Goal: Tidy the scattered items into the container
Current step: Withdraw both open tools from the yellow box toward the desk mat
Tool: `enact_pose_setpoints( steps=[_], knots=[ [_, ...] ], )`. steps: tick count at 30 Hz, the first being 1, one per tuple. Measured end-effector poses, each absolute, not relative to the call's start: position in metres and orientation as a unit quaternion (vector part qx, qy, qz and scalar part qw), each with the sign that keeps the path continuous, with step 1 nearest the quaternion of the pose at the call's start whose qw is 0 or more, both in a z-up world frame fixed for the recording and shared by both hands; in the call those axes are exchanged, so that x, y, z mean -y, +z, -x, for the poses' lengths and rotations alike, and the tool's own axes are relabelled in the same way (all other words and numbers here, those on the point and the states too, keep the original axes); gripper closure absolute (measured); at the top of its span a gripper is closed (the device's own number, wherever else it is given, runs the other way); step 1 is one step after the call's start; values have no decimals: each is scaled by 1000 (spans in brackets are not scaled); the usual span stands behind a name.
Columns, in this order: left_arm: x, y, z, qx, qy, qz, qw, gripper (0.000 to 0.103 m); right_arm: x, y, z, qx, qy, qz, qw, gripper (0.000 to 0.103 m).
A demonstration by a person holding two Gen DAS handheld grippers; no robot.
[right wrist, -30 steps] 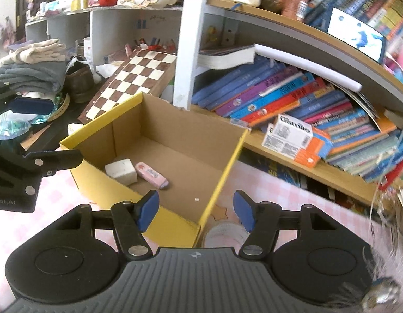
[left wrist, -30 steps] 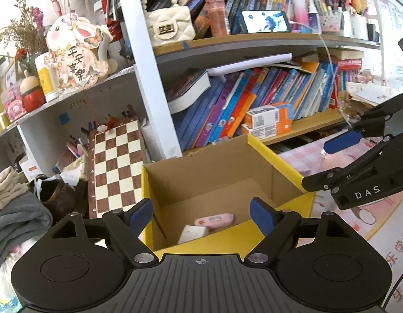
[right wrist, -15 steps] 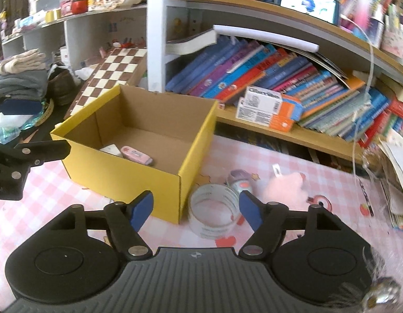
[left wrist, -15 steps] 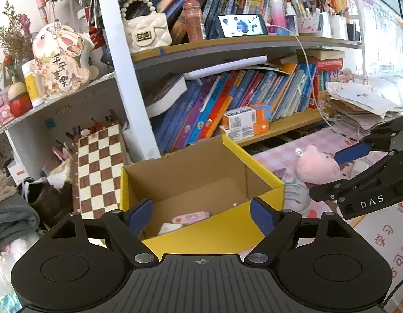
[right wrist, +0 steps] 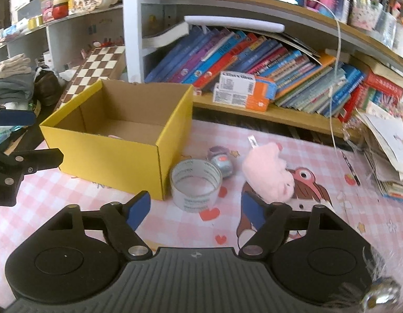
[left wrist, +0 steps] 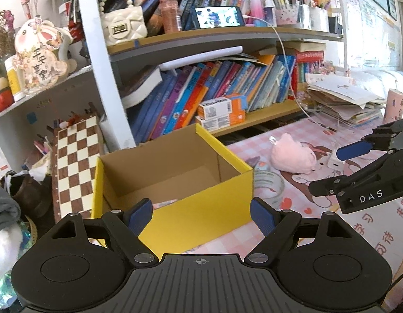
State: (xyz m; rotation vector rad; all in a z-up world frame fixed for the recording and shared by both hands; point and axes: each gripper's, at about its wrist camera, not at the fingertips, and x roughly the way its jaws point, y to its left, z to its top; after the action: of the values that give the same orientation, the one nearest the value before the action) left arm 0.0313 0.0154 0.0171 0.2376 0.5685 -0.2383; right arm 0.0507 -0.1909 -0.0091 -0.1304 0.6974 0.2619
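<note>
On the pink checked tablecloth (right wrist: 292, 140) below the bookshelf (right wrist: 253, 112) stands a yellow cardboard box (right wrist: 118, 156), open at the top, brown inside. Something pale pink lies on its floor near the front wall, though from either camera only a sliver shows over the rim, so I can't say what it is. Just beside the box's right corner sits a roll of clear tape (right wrist: 196, 182), standing on its edge ring so the hole faces up. Behind the roll, almost touching it, is a small silver and purple gadget (right wrist: 221, 159), and to the right of both lies a pink plush toy (right wrist: 266, 174) on its side.

Both tools are held off the table in front of the box. Left gripper (left wrist: 201, 215) faces the box's front wall, its blue-padded jaws spread wide with nothing between them. Right gripper (right wrist: 199, 208) hangs above the cloth just in front of the tape roll, jaws likewise wide apart and empty. A chessboard (left wrist: 76, 167) leans against the shelf behind the box's left side.
</note>
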Motion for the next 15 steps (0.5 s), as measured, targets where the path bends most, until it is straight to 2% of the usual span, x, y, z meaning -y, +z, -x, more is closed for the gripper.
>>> enact_pose_setpoints(
  steps=[15],
  knots=[
    [15, 9, -38, -296, -160, -126, 933, 19, 224, -23, -47, -364, 83, 37, 927, 21]
  ],
)
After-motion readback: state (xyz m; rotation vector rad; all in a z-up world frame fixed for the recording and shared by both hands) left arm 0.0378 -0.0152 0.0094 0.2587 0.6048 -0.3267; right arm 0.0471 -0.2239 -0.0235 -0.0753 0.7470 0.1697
